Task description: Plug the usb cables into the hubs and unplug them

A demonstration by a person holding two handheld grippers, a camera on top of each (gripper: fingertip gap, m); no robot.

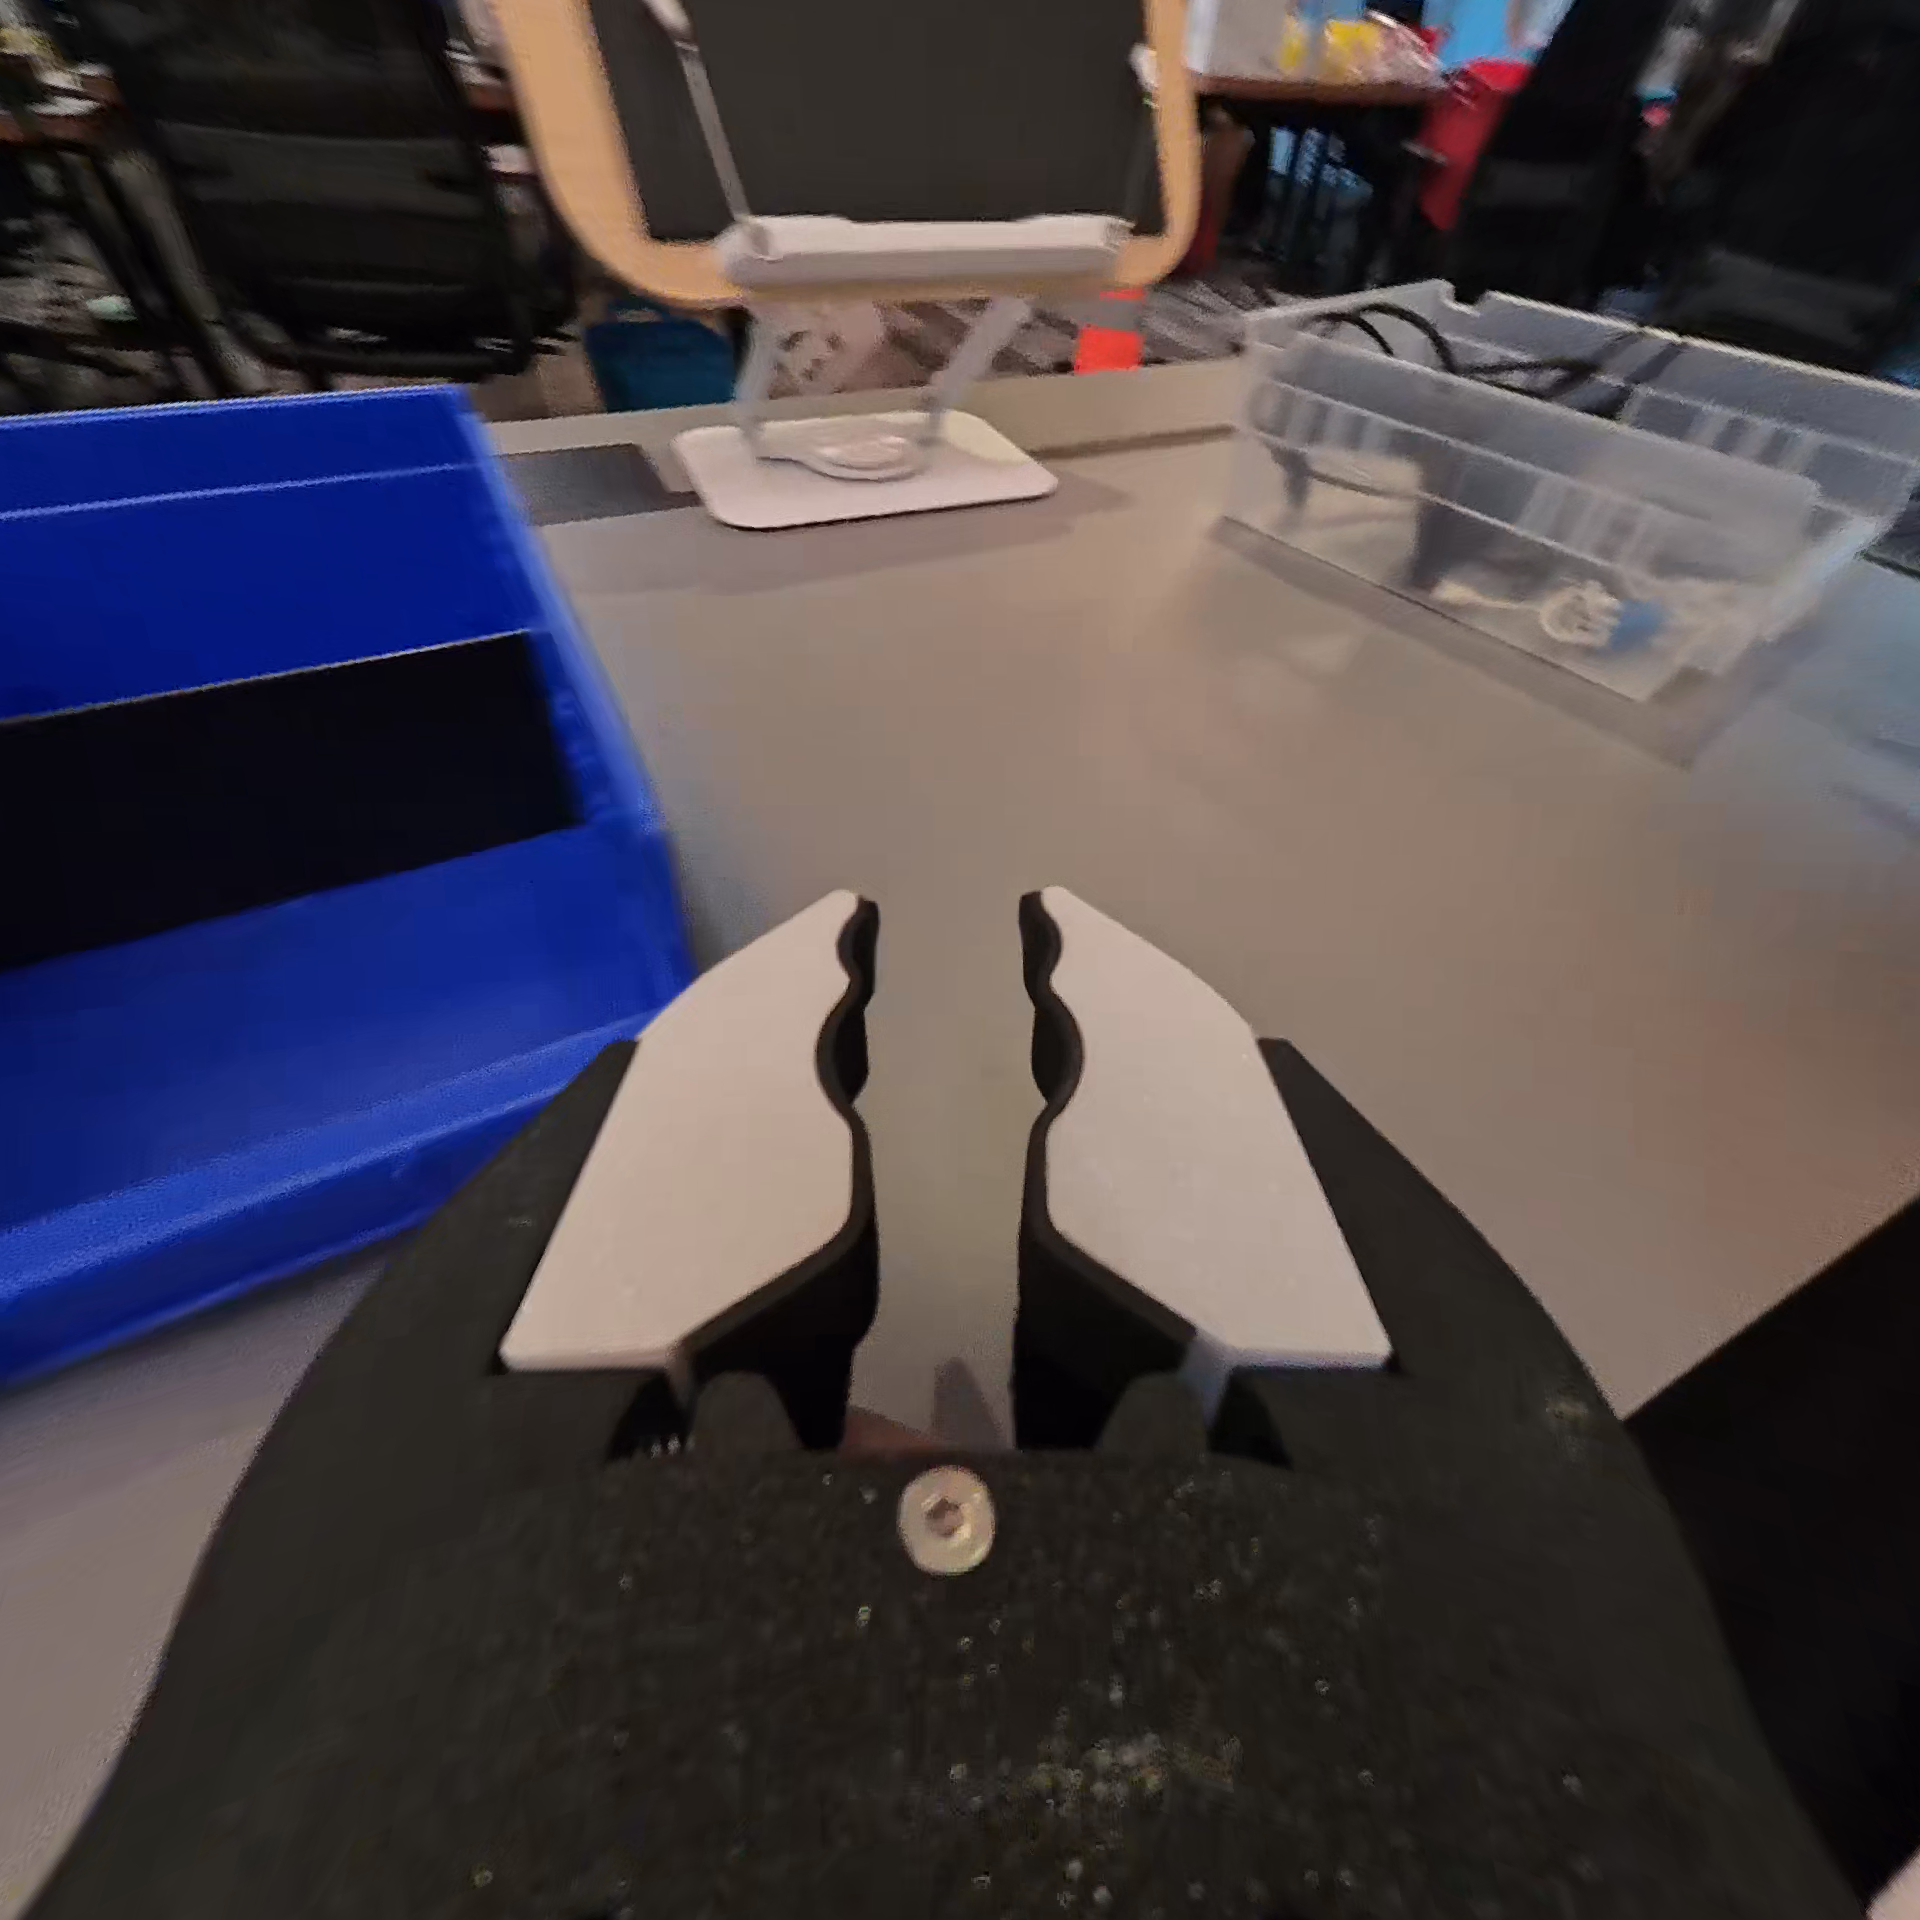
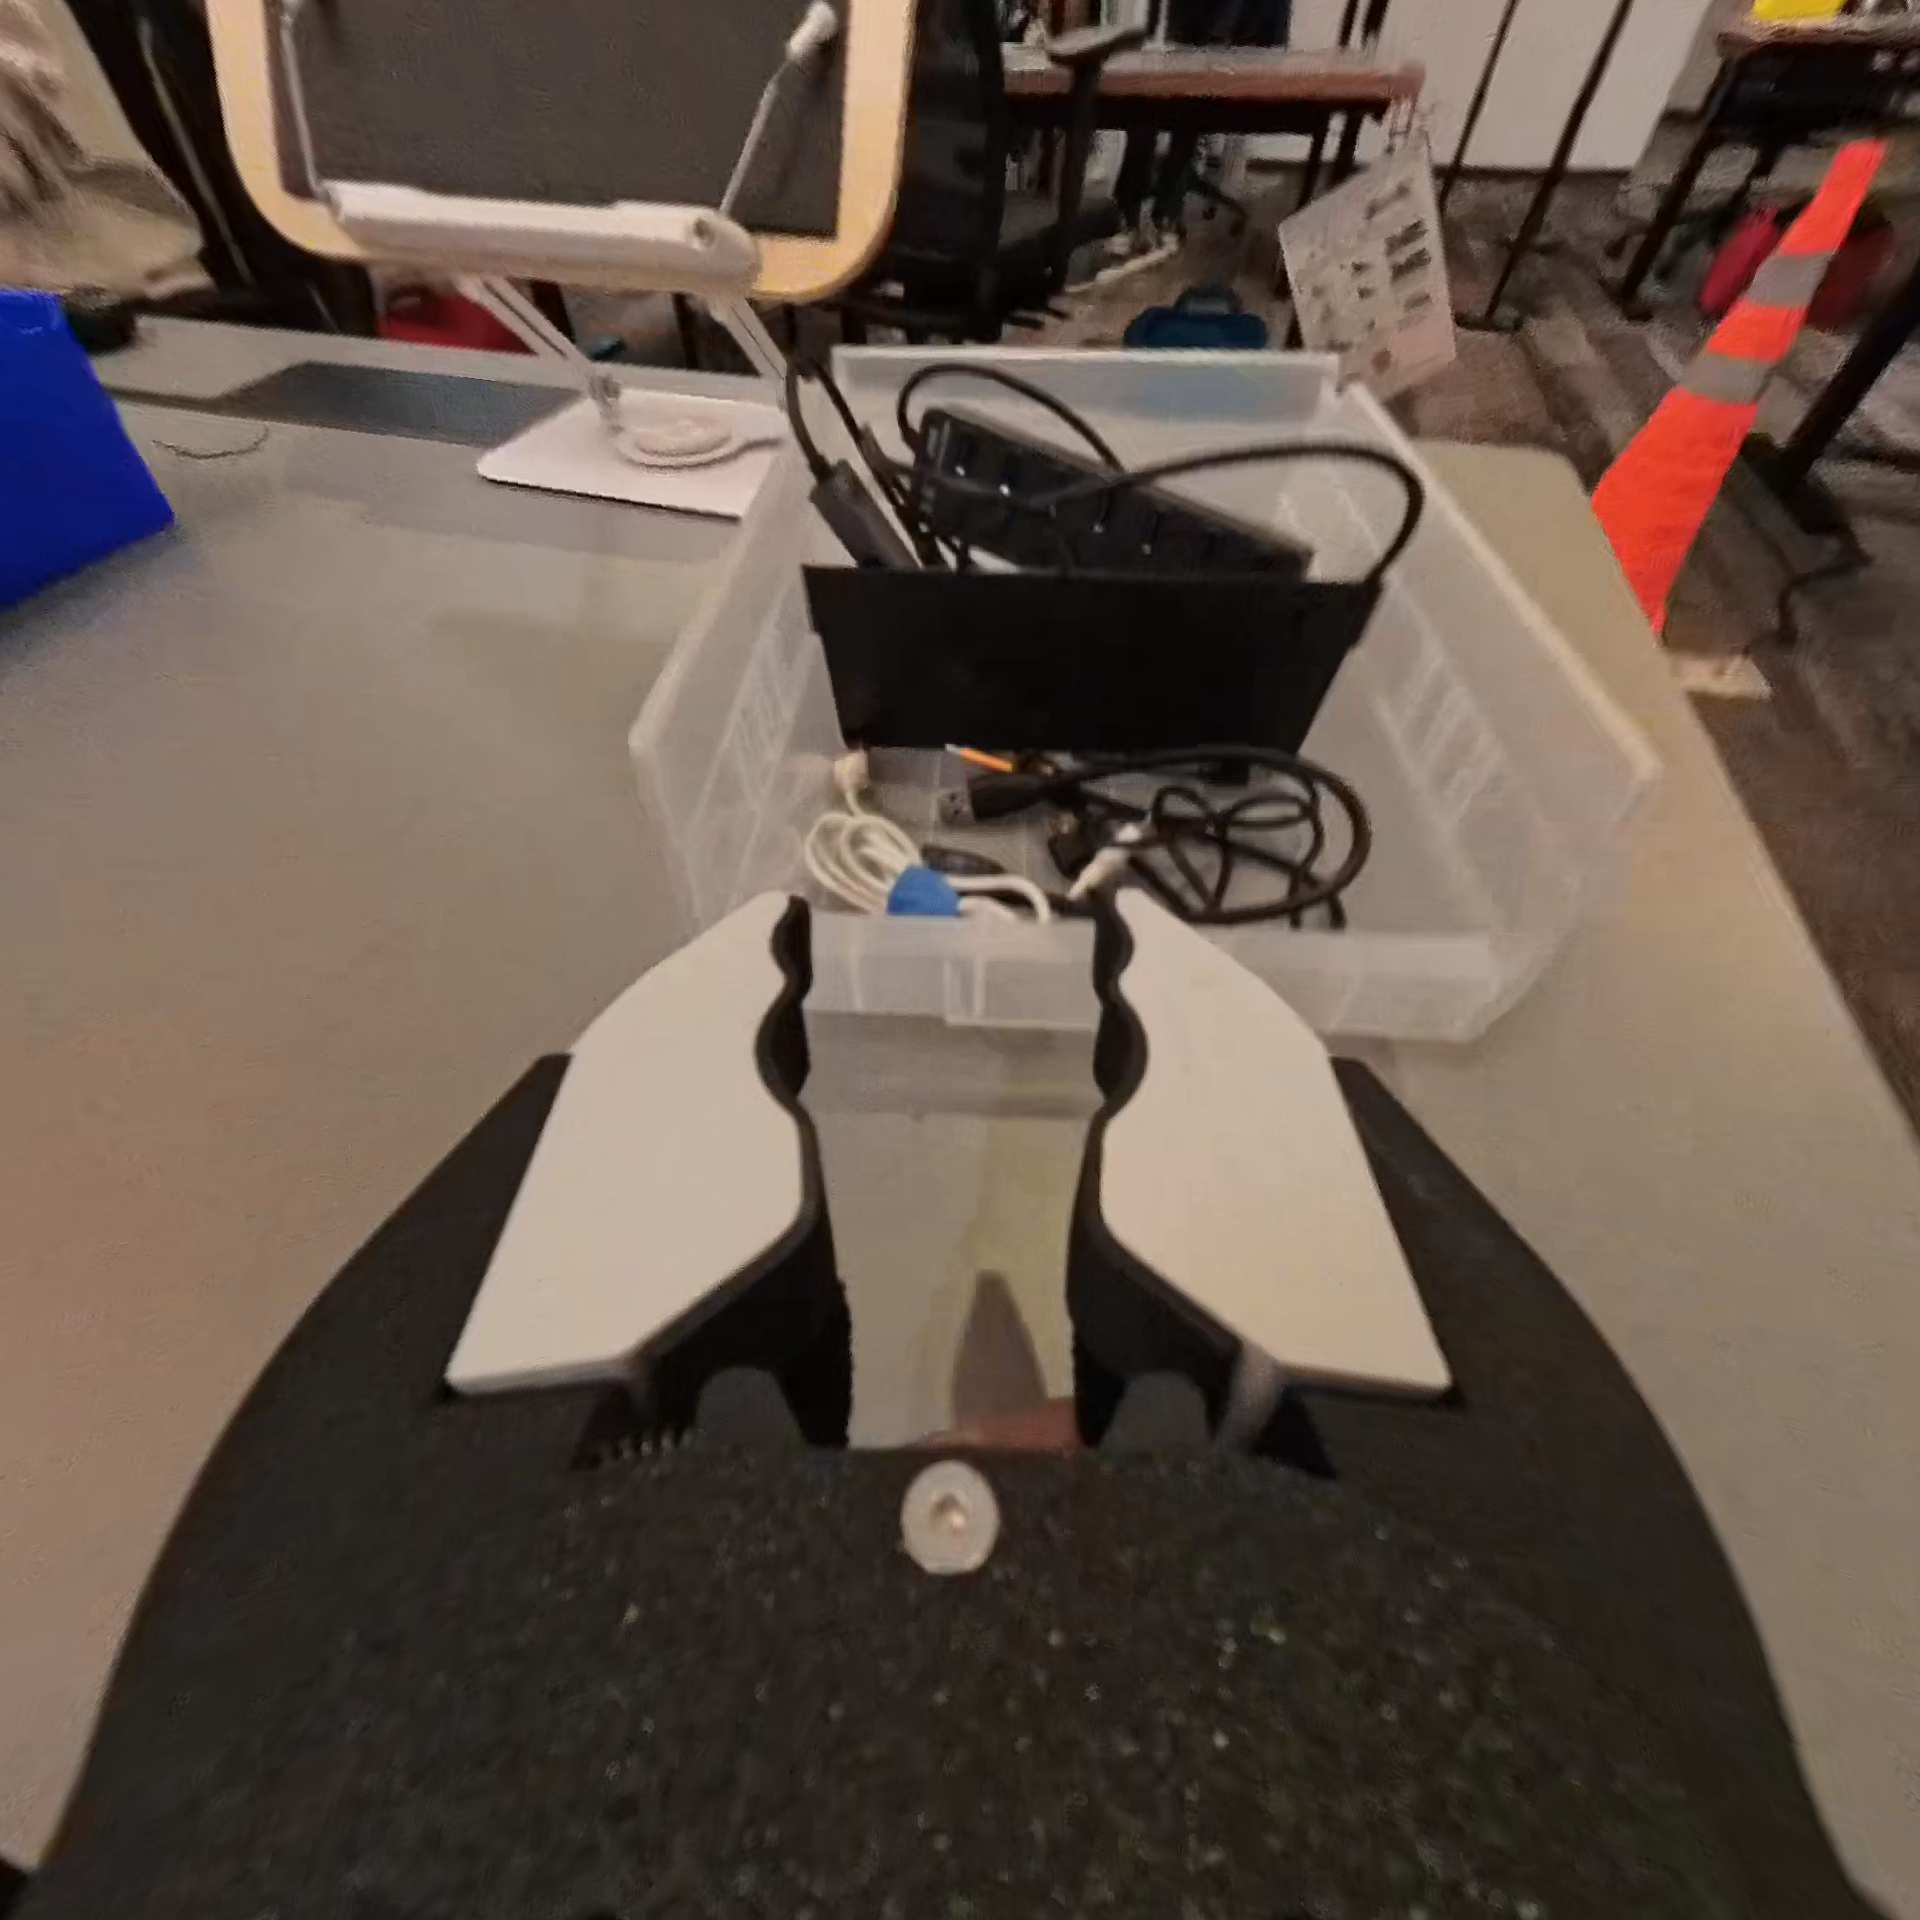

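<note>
A clear plastic bin (image 2: 1538, 790) stands on the grey table and holds the cables and hubs. A black divider (image 2: 1081, 665) splits it. Behind the divider lies a black USB hub (image 2: 1101, 488) with black cables. In front lie a coiled white cable (image 2: 862, 852) with a blue part (image 2: 920, 891) and coiled black USB cables (image 2: 1236, 831). My right gripper (image 2: 951, 914) is open and empty, just short of the bin's near wall. My left gripper (image 1: 948, 909) is open and empty over bare table; the bin (image 1: 1538, 499) is far right of it.
A blue bin (image 1: 312, 1039) with a black divider stands close left of my left gripper. A white stand (image 1: 862, 457) holding a tablet-like frame is at the table's far edge. An orange cone (image 2: 1725, 384) stands on the floor right of the table.
</note>
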